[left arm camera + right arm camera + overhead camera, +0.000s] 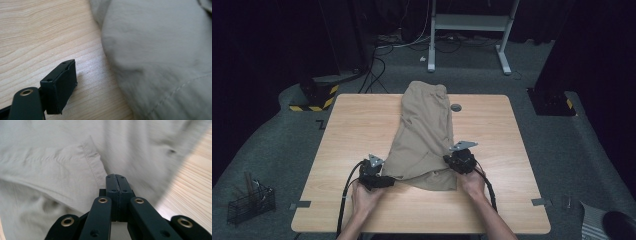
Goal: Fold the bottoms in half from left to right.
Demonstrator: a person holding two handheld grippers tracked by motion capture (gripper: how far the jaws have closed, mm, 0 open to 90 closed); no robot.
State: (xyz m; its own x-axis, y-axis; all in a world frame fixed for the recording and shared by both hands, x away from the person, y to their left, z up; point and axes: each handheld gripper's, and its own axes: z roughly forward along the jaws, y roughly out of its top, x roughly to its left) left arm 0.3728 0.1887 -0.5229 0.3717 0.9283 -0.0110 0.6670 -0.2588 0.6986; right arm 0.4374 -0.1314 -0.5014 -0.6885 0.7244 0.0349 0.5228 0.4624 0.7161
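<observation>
Pale woodgrain surface [357,130] is carrying soft, creased beige shorts [424,135]; left tool [388,181] is standing apart beside the hem, right tool [117,180] pressed together, nothing visibly pinched.

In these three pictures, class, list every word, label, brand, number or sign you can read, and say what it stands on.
None can be read.
Beige garment: no print or label showing.
Wooden table: bare wood grain, no writing.
Yellow-and-black hazard stripes on the floor base at far left: a warning pattern, no words.
A dark mark on the floor beside the table: too small to read.
</observation>
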